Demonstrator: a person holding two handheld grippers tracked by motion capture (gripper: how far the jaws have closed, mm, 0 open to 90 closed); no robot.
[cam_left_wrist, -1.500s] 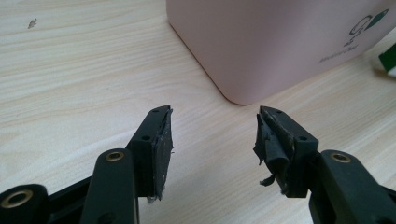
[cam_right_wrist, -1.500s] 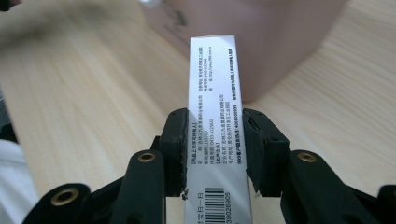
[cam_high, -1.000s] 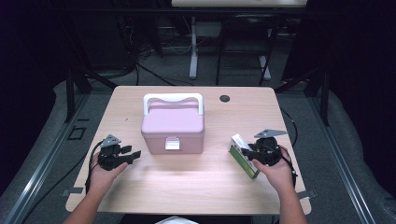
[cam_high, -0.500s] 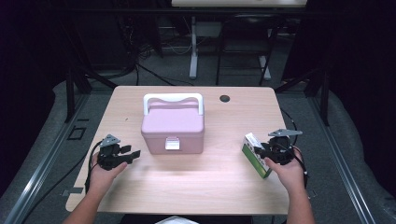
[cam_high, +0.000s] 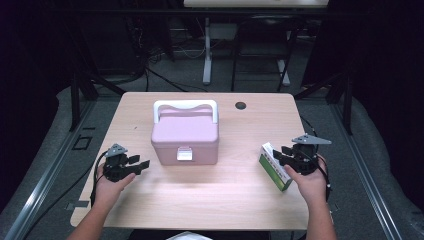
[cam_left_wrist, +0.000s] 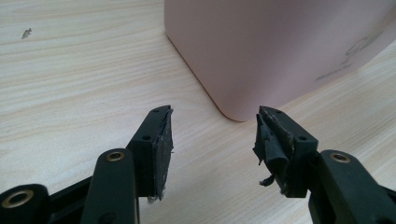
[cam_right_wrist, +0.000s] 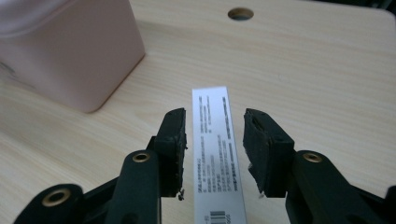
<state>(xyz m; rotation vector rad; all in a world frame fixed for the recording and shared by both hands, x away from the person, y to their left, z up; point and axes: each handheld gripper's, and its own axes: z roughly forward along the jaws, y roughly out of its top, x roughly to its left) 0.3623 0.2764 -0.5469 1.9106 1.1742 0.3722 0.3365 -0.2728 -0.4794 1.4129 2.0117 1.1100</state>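
Now the right claw (cam_right_wrist: 212, 140) is seen parted around the carton (cam_right_wrist: 217, 154), its jaws just opened wider.

The carton lies on the surface (cam_high: 220, 192) between the pads, with gaps on both sides, so nothing is gripped. Farther out, the pink box (cam_high: 186, 135) stands mid-surface. The left claw (cam_left_wrist: 212, 140) is held open and empty just beside the box's corner.
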